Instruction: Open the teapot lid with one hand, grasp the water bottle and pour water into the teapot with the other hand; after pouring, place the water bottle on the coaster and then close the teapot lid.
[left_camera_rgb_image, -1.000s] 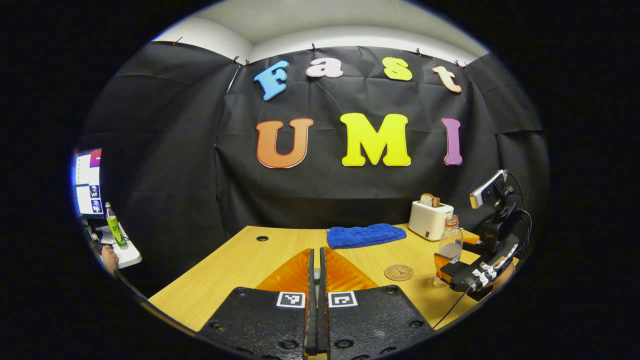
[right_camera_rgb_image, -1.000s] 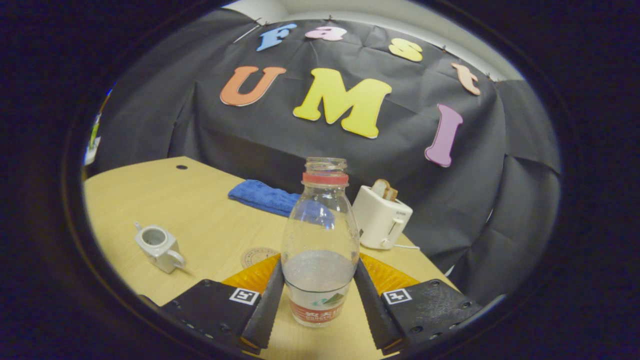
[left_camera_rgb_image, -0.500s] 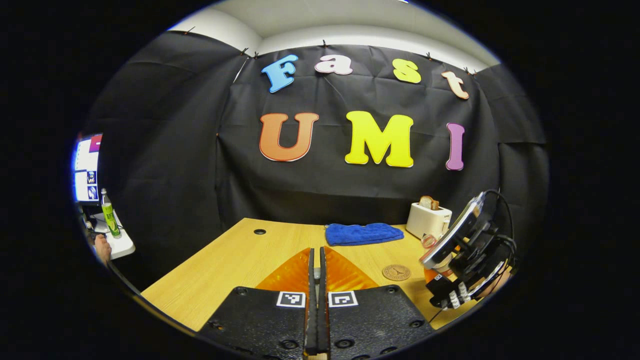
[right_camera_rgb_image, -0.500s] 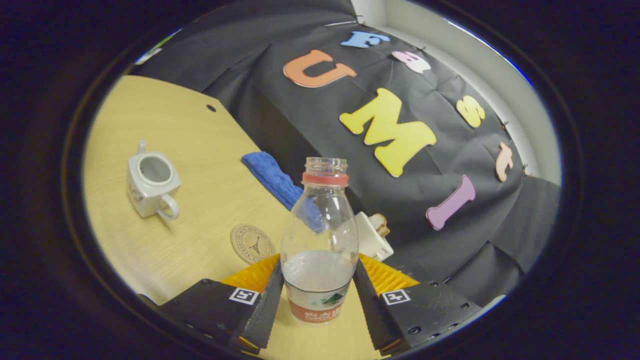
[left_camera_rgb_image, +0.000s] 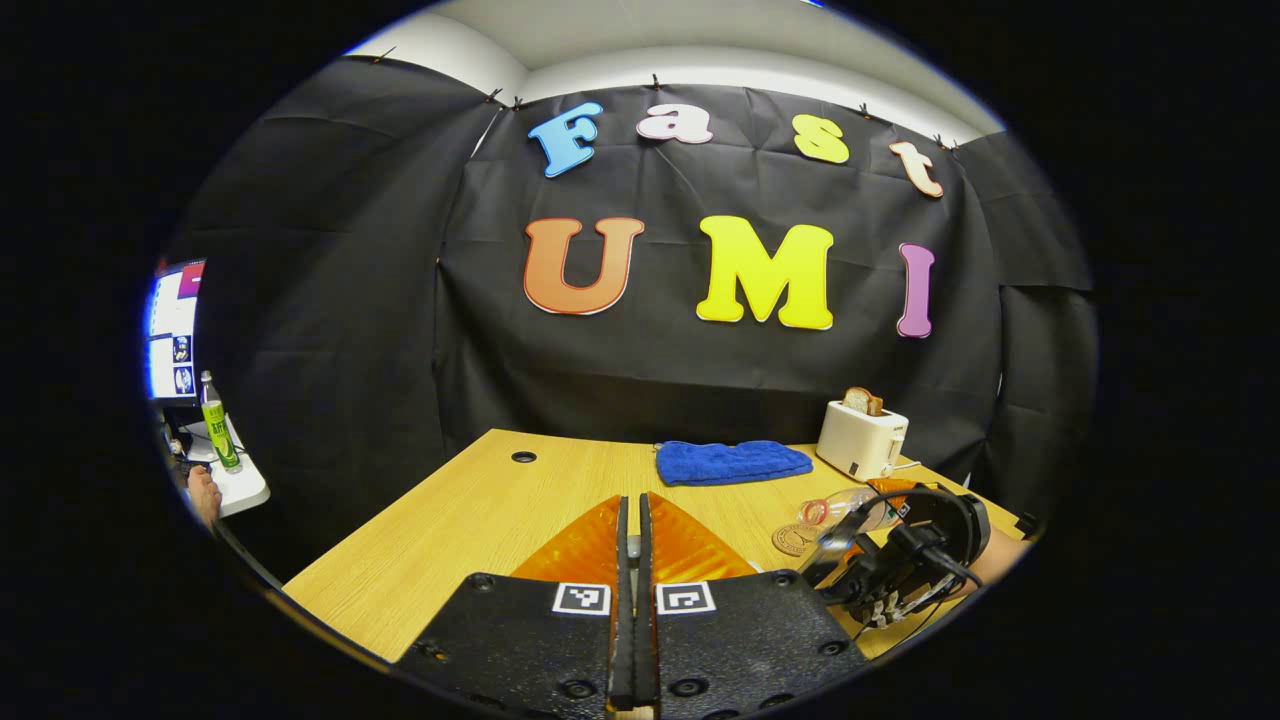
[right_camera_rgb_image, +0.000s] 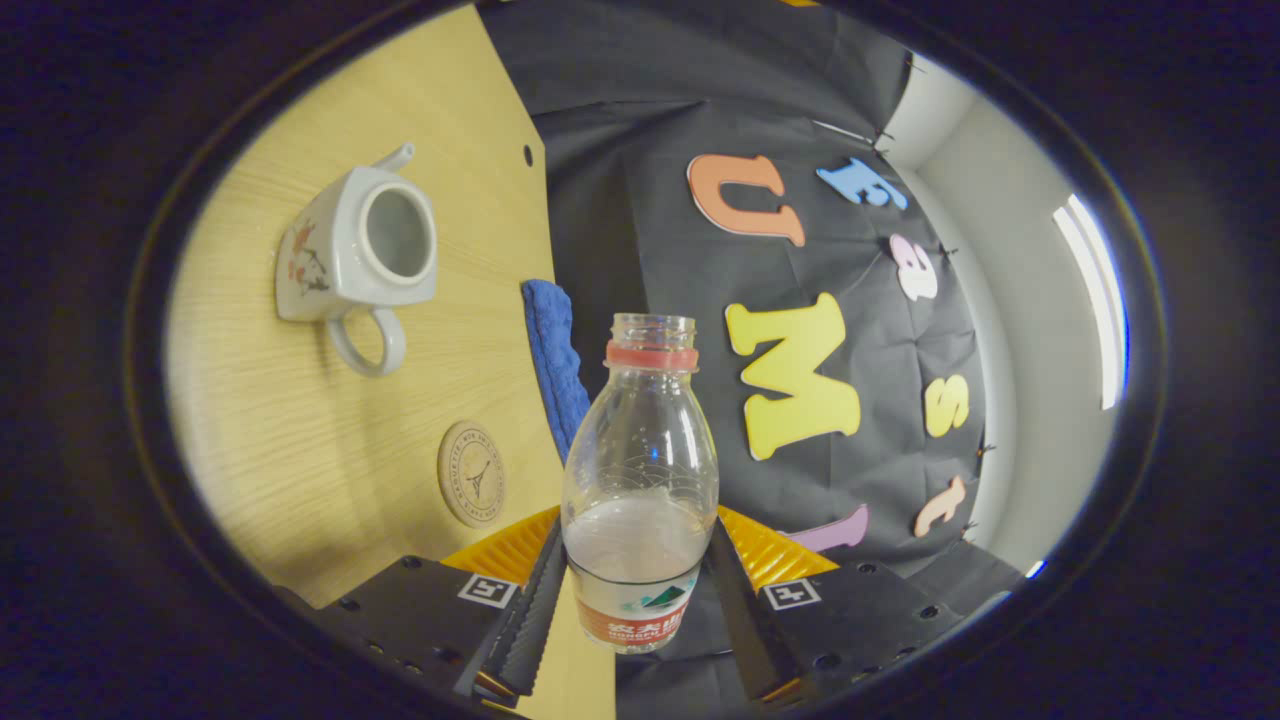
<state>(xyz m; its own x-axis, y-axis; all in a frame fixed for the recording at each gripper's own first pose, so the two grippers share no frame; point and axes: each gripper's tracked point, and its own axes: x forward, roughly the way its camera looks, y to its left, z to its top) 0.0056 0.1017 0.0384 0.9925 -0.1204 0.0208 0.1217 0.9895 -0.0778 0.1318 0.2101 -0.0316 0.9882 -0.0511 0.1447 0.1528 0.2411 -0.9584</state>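
Two containers were in play: the water bottle (right_camera_rgb_image: 640, 480), uncapped and partly filled with clear water, and the white teapot (right_camera_rgb_image: 355, 250), lidless, its inside unclear. The right claw (right_camera_rgb_image: 640, 600) pinched the bottle's lower body, both fingers pressing. In the left gripper view the bottle (left_camera_rgb_image: 840, 508) lay tipped almost level above the bench (left_camera_rgb_image: 470, 520), neck toward the coaster (left_camera_rgb_image: 795, 540). The left claw (left_camera_rgb_image: 631, 545) was pressed together on a small, unclear piece.

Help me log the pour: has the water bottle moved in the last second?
Yes. In the left gripper view the water bottle stood upright near the toaster; now it lies tipped toward the coaster, lower in the right gripper.
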